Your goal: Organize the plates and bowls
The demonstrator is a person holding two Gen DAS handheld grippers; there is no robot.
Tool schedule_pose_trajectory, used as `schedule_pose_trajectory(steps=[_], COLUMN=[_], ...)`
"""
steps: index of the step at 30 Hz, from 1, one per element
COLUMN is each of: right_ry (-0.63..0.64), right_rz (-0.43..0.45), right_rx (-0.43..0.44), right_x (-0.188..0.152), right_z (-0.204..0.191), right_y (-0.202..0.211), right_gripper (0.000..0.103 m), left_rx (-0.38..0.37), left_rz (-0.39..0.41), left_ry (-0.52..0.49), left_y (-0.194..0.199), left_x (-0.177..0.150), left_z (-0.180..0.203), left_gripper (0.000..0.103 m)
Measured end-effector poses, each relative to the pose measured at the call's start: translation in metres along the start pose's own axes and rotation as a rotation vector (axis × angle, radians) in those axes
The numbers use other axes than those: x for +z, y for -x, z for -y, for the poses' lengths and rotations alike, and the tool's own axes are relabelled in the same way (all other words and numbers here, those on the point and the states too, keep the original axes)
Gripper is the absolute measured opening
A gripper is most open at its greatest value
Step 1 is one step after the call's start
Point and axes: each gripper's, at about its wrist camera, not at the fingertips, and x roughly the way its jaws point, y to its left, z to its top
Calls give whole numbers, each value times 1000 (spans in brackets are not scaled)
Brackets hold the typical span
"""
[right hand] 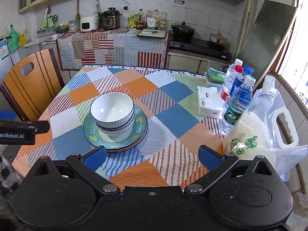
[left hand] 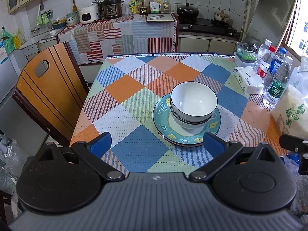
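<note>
On the desk [left hand: 134, 88] centre, two white bowls [left hand: 193, 101] nest on stacked teal plates [left hand: 184, 134], just ahead of both grippers. Left gripper [left hand: 156, 146] jaws spread fully wide, empty. Right gripper [right hand: 152, 155] jaws also wide apart, nothing between them. Water bottles [right hand: 238, 100] and tissue pack [right hand: 208, 101] along desk's right edge.

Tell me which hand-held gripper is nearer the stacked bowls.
Left, by a small margin. The left hand-held gripper faces the stacked bowls almost head-on; the right hand-held gripper sits further off, bowls to its left. Both open, touching nothing.
</note>
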Motion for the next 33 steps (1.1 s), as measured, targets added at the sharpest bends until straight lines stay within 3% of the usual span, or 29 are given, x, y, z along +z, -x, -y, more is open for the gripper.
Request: schedule_pose_trajectory(steps=[33], right_ry=[6], right_rz=[-40], right_rx=[-23], right_x=[0], right_z=[0], right_y=[-7], right_gripper=[103], left_rx=[-45], left_rz=[-35], left_ry=[15], left_y=[3], left_x=[-4], left_z=[4], left_gripper=[103])
